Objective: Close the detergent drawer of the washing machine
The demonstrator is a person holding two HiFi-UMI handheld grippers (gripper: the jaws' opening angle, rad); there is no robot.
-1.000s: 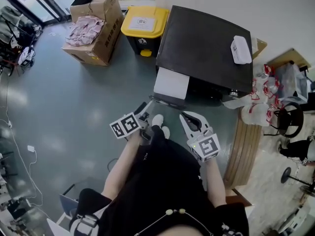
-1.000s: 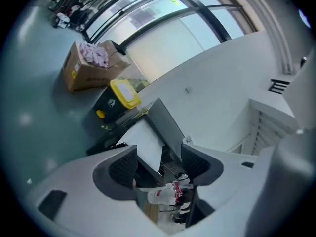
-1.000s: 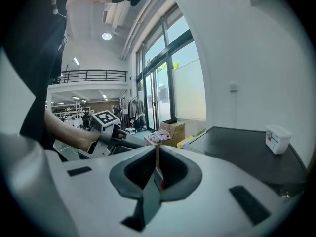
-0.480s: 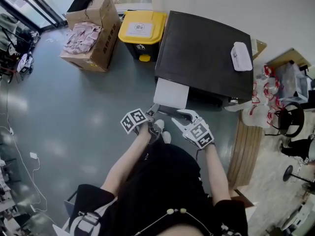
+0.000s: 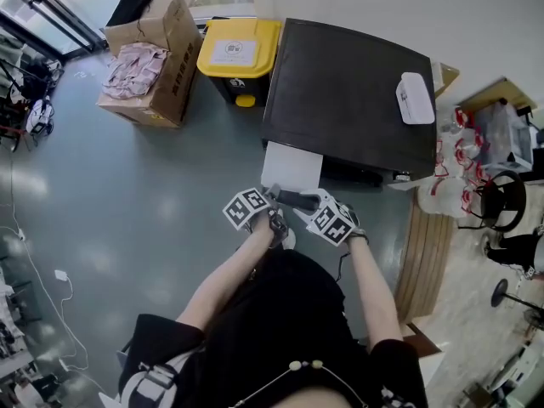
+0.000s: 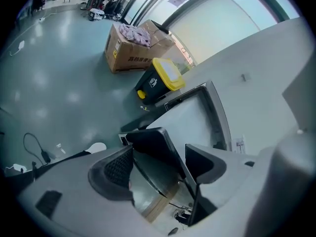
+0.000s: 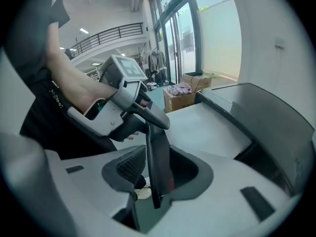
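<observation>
**Two claws meet at the pulled-out detergent drawer (image 5: pixel 292 167)**

Head view: The drawer stands out of the front of the dark-topped washing machine (image 5: pixel 348 92), with its pale top showing. The left claw (image 5: pixel 272 197) and the right claw (image 5: pixel 304 201) come close together at the drawer's outer end. Each is held in a hand of the person standing on the grey floor (image 5: pixel 127 194). A white oblong object (image 5: pixel 416 98) lies on the machine's top. Just beside the machine is a yellow-lidded bin (image 5: pixel 234 51), and next to that a cardboard box (image 5: pixel 166 75) with pinkish cloth in it.

Left gripper view: The left claw's jaws stand wide apart and have just been opening. The drawer's dark front panel (image 6: pixel 150 141) slants through the gap between them. The ribbed pad is clear of it. Whether the other jaw touches it cannot be told.

Right gripper view: The right claw's jaws are partly apart and have just been opening. The panel's edge stands upright between them, close to the right-hand jaw, with a gap to the ribbed pad. The left claw reaches the same panel from the far side, one dark finger at its top.
</observation>
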